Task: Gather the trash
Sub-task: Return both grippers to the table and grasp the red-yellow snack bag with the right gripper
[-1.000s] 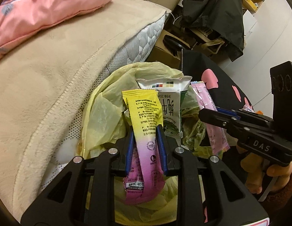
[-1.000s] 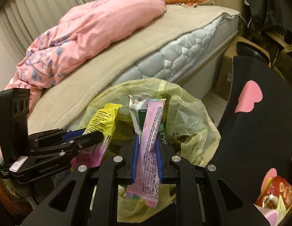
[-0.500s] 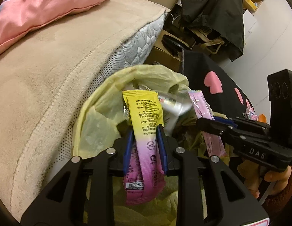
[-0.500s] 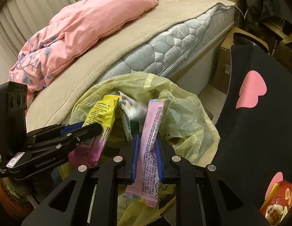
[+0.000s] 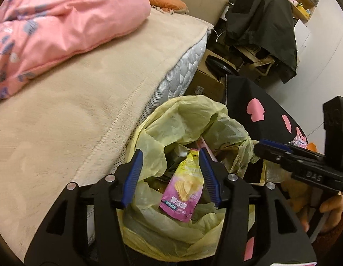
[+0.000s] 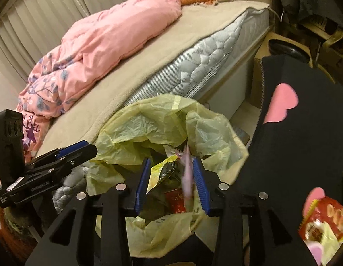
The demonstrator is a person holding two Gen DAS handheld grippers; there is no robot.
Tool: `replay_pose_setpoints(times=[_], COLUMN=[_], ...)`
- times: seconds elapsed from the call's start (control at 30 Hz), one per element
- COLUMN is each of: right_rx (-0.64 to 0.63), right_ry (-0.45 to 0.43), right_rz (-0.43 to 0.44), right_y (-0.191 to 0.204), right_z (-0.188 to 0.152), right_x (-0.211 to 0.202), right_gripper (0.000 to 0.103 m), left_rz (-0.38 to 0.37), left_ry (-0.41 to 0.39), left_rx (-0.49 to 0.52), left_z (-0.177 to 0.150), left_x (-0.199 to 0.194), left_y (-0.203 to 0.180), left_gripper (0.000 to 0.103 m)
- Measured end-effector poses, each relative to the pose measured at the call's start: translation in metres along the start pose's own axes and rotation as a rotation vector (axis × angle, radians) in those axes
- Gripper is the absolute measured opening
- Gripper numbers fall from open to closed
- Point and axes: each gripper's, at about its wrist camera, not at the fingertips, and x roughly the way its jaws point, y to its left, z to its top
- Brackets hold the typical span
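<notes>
A bin lined with a yellow plastic bag (image 5: pixel 189 119) stands beside the bed; it also shows in the right wrist view (image 6: pixel 162 119). My left gripper (image 5: pixel 171 177) is open above its mouth, and a yellow and pink snack packet (image 5: pixel 184 188) lies loose in the bag between the fingers. My right gripper (image 6: pixel 171 181) is open over the same bag, and a pink wrapper (image 6: pixel 187 173), blurred, drops between its fingers. Other wrappers (image 6: pixel 164 173) lie inside the bag. The right gripper shows at the right of the left wrist view (image 5: pixel 304 161).
A bed (image 5: pixel 71 102) with a beige cover and a pink quilt (image 5: pixel 60 22) lies to the left. A black table cover with pink hearts (image 6: pixel 299 133) is on the right, with red snack packets (image 6: pixel 322 223) on it. Boxes and a dark jacket (image 5: pixel 260 17) stand behind.
Both grippers opened. The yellow and pink packet left the left gripper and fell into the bag. The pink wrapper left the right gripper and is falling.
</notes>
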Motion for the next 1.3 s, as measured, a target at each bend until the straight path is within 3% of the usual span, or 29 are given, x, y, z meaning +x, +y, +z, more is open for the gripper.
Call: replay_pose_setpoints(times=[0.27, 0.47, 0.53, 0.63, 0.7, 0.77, 0.87, 0.97, 1.07, 1.3], right_rx=[0.005, 0.005, 0.010, 0.031, 0.061, 0.080, 0.076, 0.076, 0.101, -0.018], right_ry=[-0.124, -0.213, -0.232, -0.270, -0.287, -0.294, -0.301, -0.239, -0.239, -0.255], right_rz=[-0.083, -0.190, -0.225, -0.285, -0.336, -0.361, -0.390, -0.421, -0.387, -0.368], right_y=[-0.025, -0.053, -0.065, -0.088, -0.109, -0.128, -0.144, -0.157, -0.166, -0.141], right_z=[-0.018, -0.050, -0.061, -0.081, -0.096, -0.113, -0.134, -0.154, -0.169, -0.154], right_x=[-0.076, -0.139, -0.156, -0.184, -0.201, -0.215, -0.226, -0.224, -0.227, -0.216], right_gripper=[0.038, 0.039, 0.046, 0.050, 0.063, 0.064, 0.065, 0.065, 0.065, 0.065], left_rz=[-0.008, -0.079, -0.114, -0.171, -0.202, -0.235, -0.270, -0.288, -0.292, -0.258], left_ry=[-0.054, -0.057, -0.056, -0.044, -0.035, -0.029, -0.019, -0.003, 0.022, 0.030], left_rx=[0.079, 0.196, 0.238, 0.293, 0.330, 0.382, 0.461, 0.506, 0.525, 0.525], left_z=[-0.005, -0.019, -0.023, -0.032, -0.038, -0.046, -0.060, -0.071, -0.080, -0.091], left_x=[-0.024, -0.030, -0.030, -0.029, -0.028, -0.027, -0.026, -0.023, -0.017, -0.018], left_y=[-0.043, -0.102, -0.124, -0.157, -0.178, -0.202, -0.233, -0.253, -0.262, -0.252], left_gripper=[0.057, 0.057, 0.057, 0.057, 0.057, 0.057, 0.057, 0.057, 0.057, 0.057])
